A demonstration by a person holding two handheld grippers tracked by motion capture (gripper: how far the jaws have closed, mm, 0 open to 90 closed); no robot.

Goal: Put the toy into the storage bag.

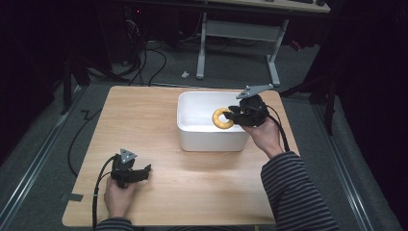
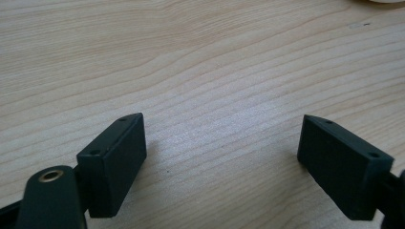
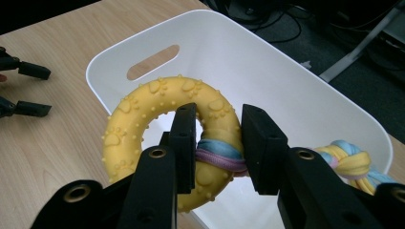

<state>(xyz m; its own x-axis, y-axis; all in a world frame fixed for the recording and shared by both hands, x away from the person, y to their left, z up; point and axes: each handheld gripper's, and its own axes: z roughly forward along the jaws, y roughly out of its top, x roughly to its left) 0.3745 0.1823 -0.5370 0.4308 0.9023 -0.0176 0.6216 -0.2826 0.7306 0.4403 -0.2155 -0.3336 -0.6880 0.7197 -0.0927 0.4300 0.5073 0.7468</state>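
The right hand-held gripper (image 3: pixel 217 143) clamps a yellow ring toy (image 3: pixel 143 124) above the white bin (image 1: pixel 192 139) near the counter's (image 1: pixel 202 192) far right edge. The left hand-held gripper (image 2: pixel 222 157) rests open-jawed near the front left corner, with bare wood stretching between.

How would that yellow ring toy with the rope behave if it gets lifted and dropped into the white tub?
The yellow ring looks like nubbed rubber, so the right gripper, jaws closed on it, probably won't slip. The braided rope tied through it looks soft and would likely dangle. Dropped into the white tub, it should land harmlessly, perhaps with a small bounce.
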